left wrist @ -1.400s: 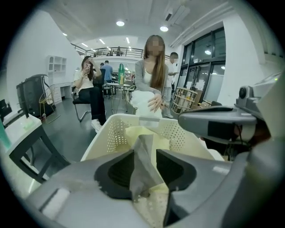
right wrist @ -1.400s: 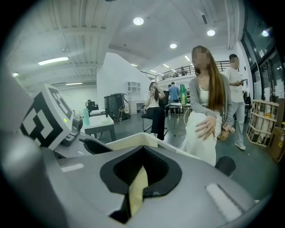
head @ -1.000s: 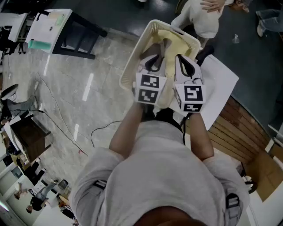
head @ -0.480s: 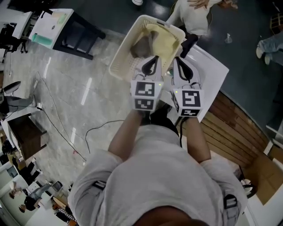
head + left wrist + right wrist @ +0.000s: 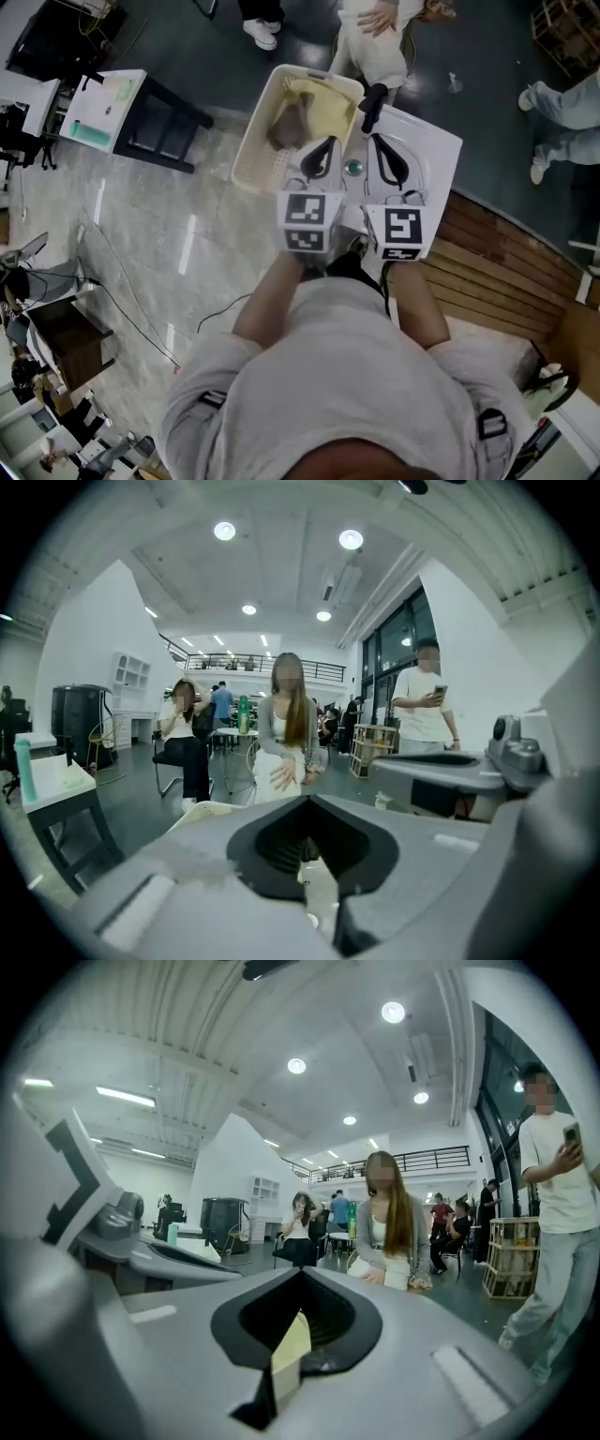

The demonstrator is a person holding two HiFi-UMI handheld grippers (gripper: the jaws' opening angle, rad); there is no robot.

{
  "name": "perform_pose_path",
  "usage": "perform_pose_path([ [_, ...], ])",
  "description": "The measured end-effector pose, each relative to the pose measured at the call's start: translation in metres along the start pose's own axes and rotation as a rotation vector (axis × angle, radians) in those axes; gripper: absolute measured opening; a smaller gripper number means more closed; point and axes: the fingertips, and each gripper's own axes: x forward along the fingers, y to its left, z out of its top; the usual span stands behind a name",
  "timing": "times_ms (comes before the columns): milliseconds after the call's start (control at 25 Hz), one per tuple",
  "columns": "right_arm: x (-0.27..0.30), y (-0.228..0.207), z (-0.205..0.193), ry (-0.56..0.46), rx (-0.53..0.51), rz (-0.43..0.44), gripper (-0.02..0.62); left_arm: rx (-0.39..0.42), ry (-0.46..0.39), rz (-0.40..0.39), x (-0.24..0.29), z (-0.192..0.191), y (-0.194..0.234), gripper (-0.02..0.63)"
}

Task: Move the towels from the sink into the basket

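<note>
The cream basket [image 5: 251, 150] stands on the floor left of the white sink [image 5: 433, 159]. A yellow towel [image 5: 323, 101] and a grey-brown towel [image 5: 289, 127] lie inside the basket. I see no towel in the bare sink basin around its drain [image 5: 352, 168]. My left gripper [image 5: 320, 150] hovers between the basket's near right corner and the sink, shut, nothing held. My right gripper [image 5: 385, 155] is above the sink basin, also shut. In the left gripper view the left gripper [image 5: 305, 860] is closed and empty. In the right gripper view the right gripper [image 5: 298, 1335] is closed, with a pale sliver showing through its gap.
A black faucet [image 5: 372, 98] rises at the sink's far edge. A person [image 5: 375, 37] stands just beyond the basket, and another person's legs [image 5: 562, 103] are at the far right. A small table [image 5: 108, 103] stands to the left. Wooden decking [image 5: 506, 272] runs on the right.
Both grippers have pulled back from over the basket to the sink side. The yellow towel now lies loose in the basket. The view has shifted, so the basket and sink appear farther away.
</note>
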Motion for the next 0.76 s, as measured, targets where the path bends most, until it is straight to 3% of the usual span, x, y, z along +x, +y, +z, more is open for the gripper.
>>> perform_pose_path([
  [360, -0.015, 0.0, 0.025, -0.032, -0.046, -0.068, 0.003, 0.018, -0.059, -0.092, -0.01, 0.021, -0.018, 0.02],
  [760, -0.012, 0.011, 0.032, -0.037, -0.066, -0.082, 0.005, 0.024, -0.056, -0.12, -0.013, 0.023, -0.01, 0.02],
])
